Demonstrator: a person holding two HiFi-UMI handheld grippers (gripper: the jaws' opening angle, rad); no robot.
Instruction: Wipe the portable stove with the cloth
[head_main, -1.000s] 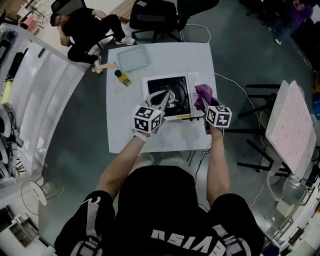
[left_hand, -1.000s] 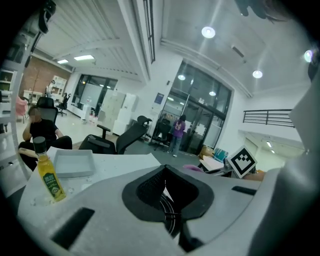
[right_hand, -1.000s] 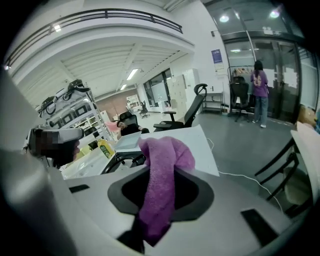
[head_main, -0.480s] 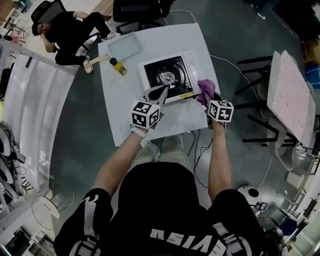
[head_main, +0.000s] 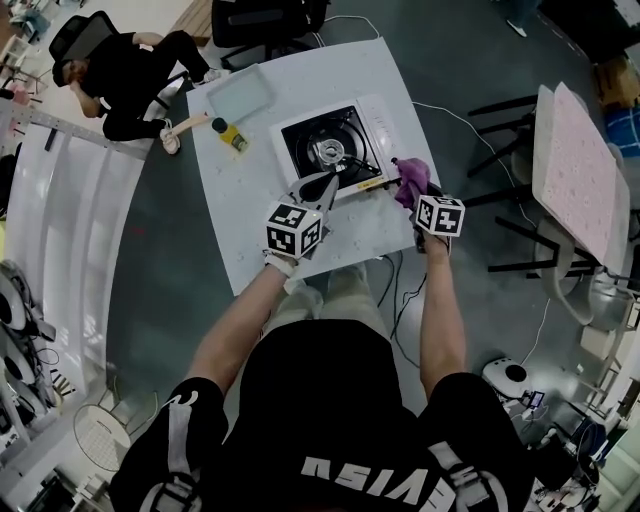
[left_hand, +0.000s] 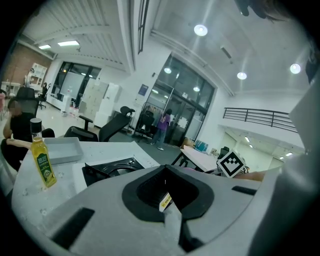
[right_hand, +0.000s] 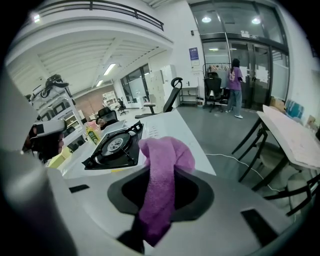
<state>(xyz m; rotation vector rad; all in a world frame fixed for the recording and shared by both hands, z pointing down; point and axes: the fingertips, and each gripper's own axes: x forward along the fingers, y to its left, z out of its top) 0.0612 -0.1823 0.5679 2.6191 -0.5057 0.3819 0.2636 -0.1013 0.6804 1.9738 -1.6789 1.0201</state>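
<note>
On the white table (head_main: 270, 240): we find the portable stove (head_main: 330, 150) set square near the middle, its black burner top uncovered.
Cloth: we note a purple cloth (head_main: 411, 178) bunched at the stove's near right corner; we cannot tell whether it touches the stove.
Right gripper (head_main: 418, 197): we see its jaws closed on the cloth (right_hand: 162, 170), which is pinched low between them and rises out of the opening in a folded hump.
Cloth against stove, right gripper view: the stove (right_hand: 114, 145) lies beyond and to the left of the held cloth, with the white control side nearest it.
Left gripper (head_main: 325, 183): we see its jaws (left_hand: 172, 215) drawn together at the tips and holding nothing; it points at the stove's near edge.
Stove, left gripper view: the black top (left_hand: 112, 167) sits just past the jaw tips.
Other items: a yellow bottle (head_main: 232, 135) and a pale tray (head_main: 242, 92) stand near the table's far left corner, well apart from both grippers.
Surroundings: a seated person (head_main: 120, 70) is beyond that corner.
</note>
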